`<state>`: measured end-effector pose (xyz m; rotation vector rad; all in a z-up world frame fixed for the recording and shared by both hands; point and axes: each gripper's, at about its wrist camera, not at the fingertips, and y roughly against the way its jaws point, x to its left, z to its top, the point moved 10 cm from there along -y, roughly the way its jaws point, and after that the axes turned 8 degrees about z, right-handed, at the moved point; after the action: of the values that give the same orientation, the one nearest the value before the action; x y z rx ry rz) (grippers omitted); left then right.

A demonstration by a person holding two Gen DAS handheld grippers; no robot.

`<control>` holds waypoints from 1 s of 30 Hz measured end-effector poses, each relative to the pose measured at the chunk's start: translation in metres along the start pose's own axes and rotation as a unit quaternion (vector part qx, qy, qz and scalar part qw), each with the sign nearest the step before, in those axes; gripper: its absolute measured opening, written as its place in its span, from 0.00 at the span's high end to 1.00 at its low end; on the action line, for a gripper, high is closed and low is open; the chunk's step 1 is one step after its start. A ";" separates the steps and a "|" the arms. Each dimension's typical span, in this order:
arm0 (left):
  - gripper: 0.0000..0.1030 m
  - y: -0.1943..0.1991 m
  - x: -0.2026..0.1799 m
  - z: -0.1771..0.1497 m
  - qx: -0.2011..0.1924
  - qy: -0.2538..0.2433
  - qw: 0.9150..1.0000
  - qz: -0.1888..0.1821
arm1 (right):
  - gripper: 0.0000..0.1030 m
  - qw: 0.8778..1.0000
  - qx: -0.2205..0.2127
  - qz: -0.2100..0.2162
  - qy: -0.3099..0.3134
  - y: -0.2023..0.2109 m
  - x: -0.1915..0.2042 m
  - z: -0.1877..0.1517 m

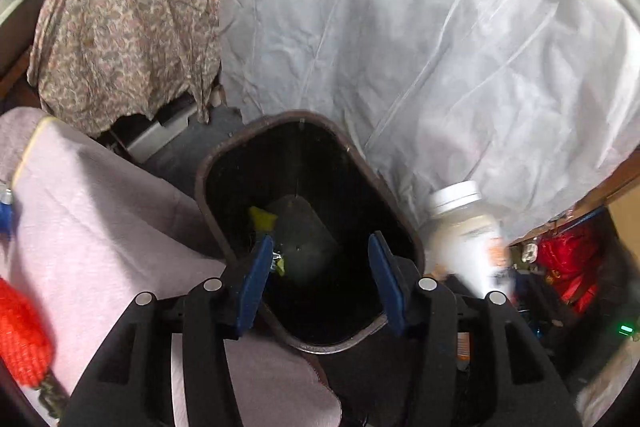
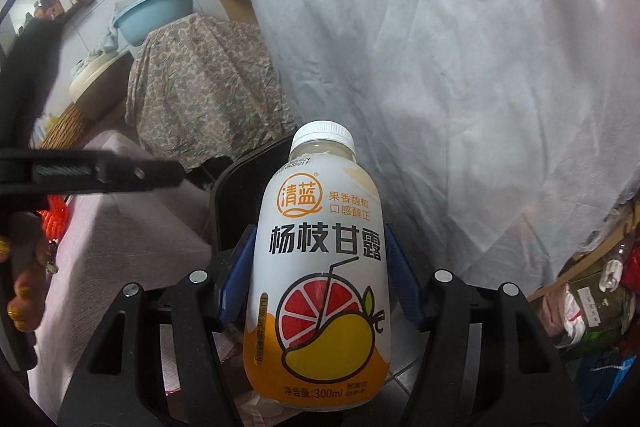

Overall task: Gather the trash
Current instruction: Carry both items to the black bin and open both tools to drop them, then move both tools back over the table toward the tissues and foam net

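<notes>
Bottle (image 2: 320,267) fills right claw (image 2: 320,259); left claw (image 1: 320,267) spread above bin rim (image 1: 208,163).

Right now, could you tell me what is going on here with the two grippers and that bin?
A person is collecting trash with a handheld gripper in each hand. The right gripper is shut on a white-capped drink bottle, held upright close to the dark trash bin. The left gripper hangs over the bin's opening with its jaws open and empty. Some yellow scraps already lie at the bottom. The bottle is not yet in the bin.
</notes>
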<state>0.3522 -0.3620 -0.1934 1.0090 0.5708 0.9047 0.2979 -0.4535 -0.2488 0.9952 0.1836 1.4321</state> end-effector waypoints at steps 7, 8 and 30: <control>0.32 0.072 0.025 0.000 -0.076 -0.037 0.996 0.041 | 0.39 0.994 0.105 0.026 0.031 -0.080 0.032 -0.003; 0.27 0.087 0.032 -0.003 -0.091 -0.036 0.994 0.044 | 0.39 0.992 0.124 0.019 0.031 -0.093 0.032 -0.006; 0.20 0.174 0.155 -0.070 -0.149 0.042 0.980 0.122 | 0.32 0.961 0.257 -0.093 0.028 -0.229 0.014 -0.032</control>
<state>0.3147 -0.1566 -0.0690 0.7817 0.3710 1.2161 0.4478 -0.3886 -0.4128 1.3179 0.7006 1.2619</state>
